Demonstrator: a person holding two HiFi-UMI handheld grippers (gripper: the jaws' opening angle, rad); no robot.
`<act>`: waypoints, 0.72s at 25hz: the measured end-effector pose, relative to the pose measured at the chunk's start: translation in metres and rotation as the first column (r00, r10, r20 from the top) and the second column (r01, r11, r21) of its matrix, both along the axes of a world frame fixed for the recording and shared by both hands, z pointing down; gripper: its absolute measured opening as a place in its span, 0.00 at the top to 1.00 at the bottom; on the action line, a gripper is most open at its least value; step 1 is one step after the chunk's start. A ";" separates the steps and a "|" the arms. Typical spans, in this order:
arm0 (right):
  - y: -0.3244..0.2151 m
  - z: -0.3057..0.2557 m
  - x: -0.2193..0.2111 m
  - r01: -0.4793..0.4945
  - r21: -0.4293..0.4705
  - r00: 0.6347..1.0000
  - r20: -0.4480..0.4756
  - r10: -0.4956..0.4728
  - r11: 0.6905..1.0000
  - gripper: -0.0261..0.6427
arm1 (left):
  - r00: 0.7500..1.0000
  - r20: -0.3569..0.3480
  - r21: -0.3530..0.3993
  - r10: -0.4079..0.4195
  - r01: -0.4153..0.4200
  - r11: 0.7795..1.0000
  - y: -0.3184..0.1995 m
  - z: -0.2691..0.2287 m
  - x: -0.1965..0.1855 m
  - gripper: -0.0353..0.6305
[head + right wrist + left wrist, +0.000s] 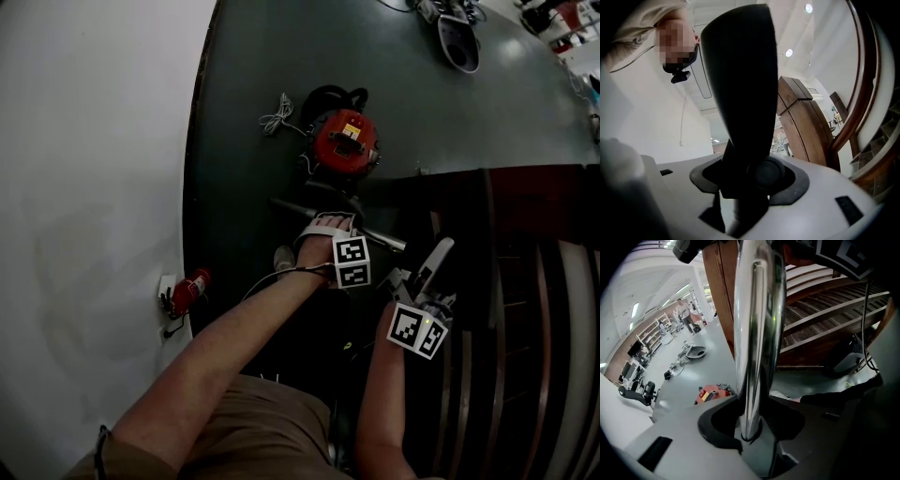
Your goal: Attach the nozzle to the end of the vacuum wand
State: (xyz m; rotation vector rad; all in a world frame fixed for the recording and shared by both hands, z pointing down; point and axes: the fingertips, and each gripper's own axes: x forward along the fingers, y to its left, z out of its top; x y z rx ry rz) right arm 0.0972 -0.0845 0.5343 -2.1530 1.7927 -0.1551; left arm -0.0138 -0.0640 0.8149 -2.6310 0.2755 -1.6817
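Dark floor, wand in left claw, nozzle in right claw

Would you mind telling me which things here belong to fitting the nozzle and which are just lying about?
In the job: chrome vacuum wand, clamped in the left gripper; black nozzle, clamped in the right gripper.
Lying about: red vacuum body, white cord bundle, small red object.

Dark floor, red vacuum canister standing on it, coiled white cord just beside
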 end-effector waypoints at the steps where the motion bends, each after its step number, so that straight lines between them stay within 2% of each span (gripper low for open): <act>1: 0.001 0.001 0.001 -0.003 0.000 1.000 0.006 0.003 1.000 0.58 | 1.000 0.003 0.002 -0.003 0.003 1.000 0.000 0.001 0.001 0.71; 4: 0.000 0.004 0.004 0.002 -0.002 1.000 0.013 -0.002 1.000 0.58 | 1.000 0.013 0.004 -0.026 0.026 1.000 0.000 0.003 0.003 0.71; 7: -0.005 0.007 0.008 0.045 -0.005 0.999 0.013 -0.045 0.999 0.58 | 0.998 0.004 -0.056 -0.060 0.060 0.997 0.000 0.008 0.009 0.71; 10: -0.009 0.007 0.014 0.086 0.004 0.996 0.009 -0.086 0.996 0.58 | 0.998 -0.025 -0.119 -0.049 0.045 0.992 -0.001 0.007 0.015 0.71; 13: -0.015 0.012 0.029 0.086 -0.006 0.996 0.015 -0.086 0.996 0.58 | 0.998 -0.056 -0.125 -0.042 0.035 0.992 -0.004 -0.003 0.012 0.69; 18: -0.023 0.034 0.069 0.098 -0.047 0.993 0.069 -0.095 0.994 0.58 | 0.985 -0.128 -0.152 -0.117 0.097 0.984 -0.006 -0.029 0.008 0.68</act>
